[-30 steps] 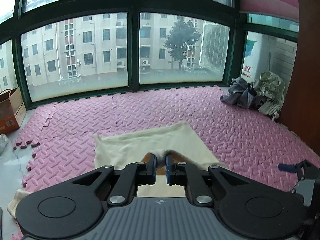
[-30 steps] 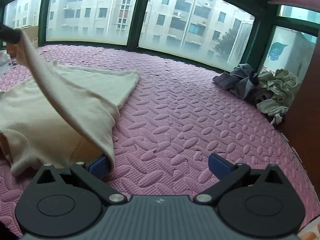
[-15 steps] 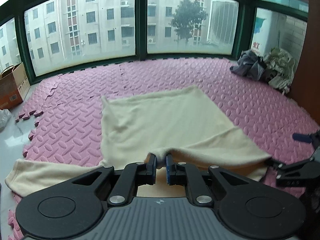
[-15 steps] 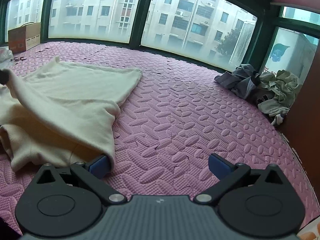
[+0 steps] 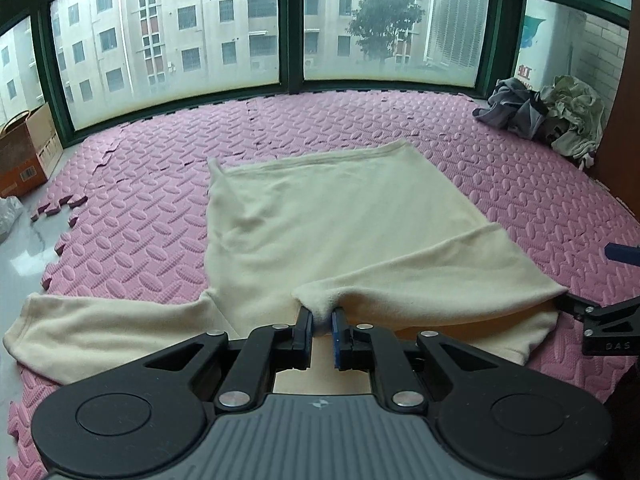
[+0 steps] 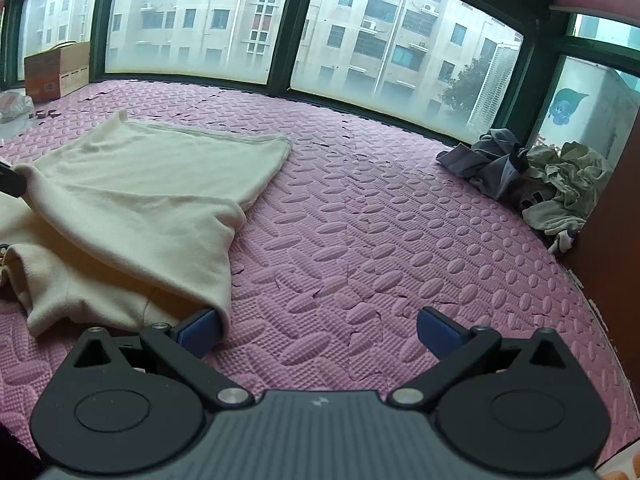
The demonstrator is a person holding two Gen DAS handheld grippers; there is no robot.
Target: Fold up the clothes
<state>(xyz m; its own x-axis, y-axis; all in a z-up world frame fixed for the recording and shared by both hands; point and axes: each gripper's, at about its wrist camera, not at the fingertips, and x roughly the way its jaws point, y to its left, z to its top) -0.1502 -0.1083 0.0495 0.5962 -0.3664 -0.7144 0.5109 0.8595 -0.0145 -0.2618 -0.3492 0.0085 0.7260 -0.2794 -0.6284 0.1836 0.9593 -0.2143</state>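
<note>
Garment (image 5: 340, 232) lies on mat (image 5: 140, 224), clothes pile (image 5: 552, 116) behind.

Floor: pink foam puzzle mats (image 5: 360, 128), embossed, running up to the window wall.
Bare edge: grey tile (image 5: 20, 248) at left, mat border jagged.
On mats, centre: cream garment (image 5: 320, 216) spread w/ one sleeve out left.
Far right corner: heap of grey & pale clothes (image 5: 548, 116).
Far left: cardboard box (image 5: 24, 152).
</note>
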